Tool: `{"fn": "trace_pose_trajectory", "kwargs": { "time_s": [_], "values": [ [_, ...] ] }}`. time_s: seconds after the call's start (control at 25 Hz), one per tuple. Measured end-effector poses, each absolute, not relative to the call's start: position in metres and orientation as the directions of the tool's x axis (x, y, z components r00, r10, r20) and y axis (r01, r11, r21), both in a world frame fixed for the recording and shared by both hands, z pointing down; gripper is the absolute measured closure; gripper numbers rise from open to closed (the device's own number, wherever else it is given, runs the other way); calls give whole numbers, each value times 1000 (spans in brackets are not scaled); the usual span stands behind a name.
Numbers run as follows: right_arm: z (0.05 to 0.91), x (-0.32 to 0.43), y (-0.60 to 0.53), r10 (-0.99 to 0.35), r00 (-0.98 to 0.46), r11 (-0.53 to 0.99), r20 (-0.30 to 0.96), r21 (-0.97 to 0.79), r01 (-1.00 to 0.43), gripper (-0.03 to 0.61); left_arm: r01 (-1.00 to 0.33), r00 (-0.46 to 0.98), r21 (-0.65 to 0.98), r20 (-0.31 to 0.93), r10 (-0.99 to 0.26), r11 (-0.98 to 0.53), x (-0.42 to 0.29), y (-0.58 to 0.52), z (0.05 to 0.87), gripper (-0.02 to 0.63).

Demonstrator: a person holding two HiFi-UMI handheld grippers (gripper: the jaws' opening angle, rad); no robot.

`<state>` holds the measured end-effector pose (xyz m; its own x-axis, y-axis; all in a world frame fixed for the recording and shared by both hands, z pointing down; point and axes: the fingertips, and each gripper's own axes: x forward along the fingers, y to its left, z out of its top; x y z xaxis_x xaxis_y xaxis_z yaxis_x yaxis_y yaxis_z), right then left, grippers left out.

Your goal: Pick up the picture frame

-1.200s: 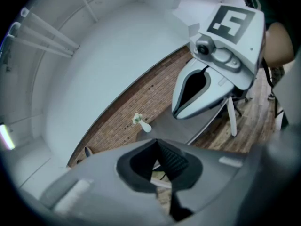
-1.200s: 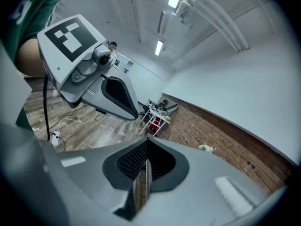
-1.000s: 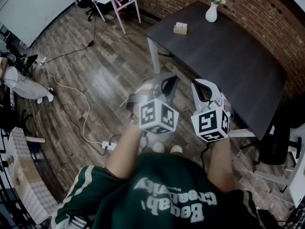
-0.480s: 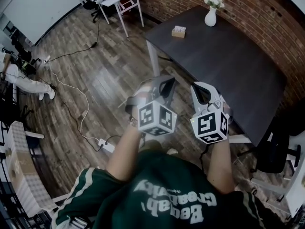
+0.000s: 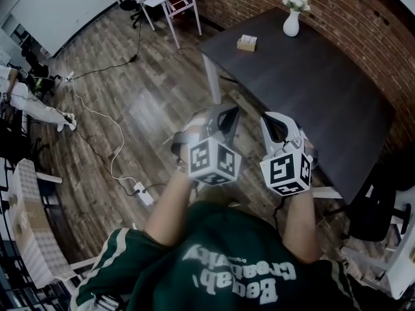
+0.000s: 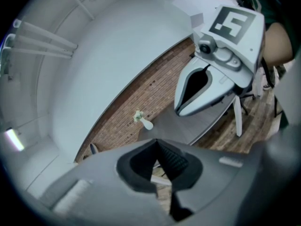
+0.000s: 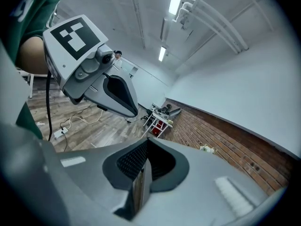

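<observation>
Both tools are closed on nothing. Your left tool [image 5: 224,116] and right tool [image 5: 274,125] hang side by side over the wooden floor [image 5: 149,96], well short of the tabletop [image 5: 311,89]. The small wooden piece that looks to be the picture frame [image 5: 246,42] stands near the tabletop's left corner, apart from the white vase [image 5: 292,23]. Arrive with the jaws together and you will likely shove it off that edge, so spread them first. The white cable [image 5: 118,138] and power strip [image 5: 144,194] on your left could catch a foot. The floor straight ahead is open.
</observation>
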<state>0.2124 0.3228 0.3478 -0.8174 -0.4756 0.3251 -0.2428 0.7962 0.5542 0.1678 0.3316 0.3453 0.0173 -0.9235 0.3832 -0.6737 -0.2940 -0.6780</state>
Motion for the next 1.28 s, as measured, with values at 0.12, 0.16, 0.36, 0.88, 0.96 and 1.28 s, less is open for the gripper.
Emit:
{"fn": "trace_pose_trajectory", "kwargs": {
  "time_s": [0.12,0.16,0.36,0.88,0.96,1.28],
  "values": [
    [354,210,315,-474,-817,796,327,557,-238,572,-678,20,-675,380,-925,-291,166,322,350,612],
    [356,209,311,-475,-817,795,326,558,-239,572,-680,20,-674,378,-926,-289,165,319,352,612],
    [367,201,294,-480,-814,792,327,560,-242,572,-671,15,-684,375,-927,-288,154,301,362,612],
    [367,138,227,-478,-809,785,342,579,-219,572,-683,28,-676,356,-934,-278,91,229,360,612],
    [367,127,215,-480,-808,785,343,578,-221,572,-682,24,-677,358,-934,-277,77,217,361,612],
    [377,95,160,-489,-790,796,371,561,-229,572,-680,53,-660,389,-920,-318,44,160,371,612]
  ]
}}
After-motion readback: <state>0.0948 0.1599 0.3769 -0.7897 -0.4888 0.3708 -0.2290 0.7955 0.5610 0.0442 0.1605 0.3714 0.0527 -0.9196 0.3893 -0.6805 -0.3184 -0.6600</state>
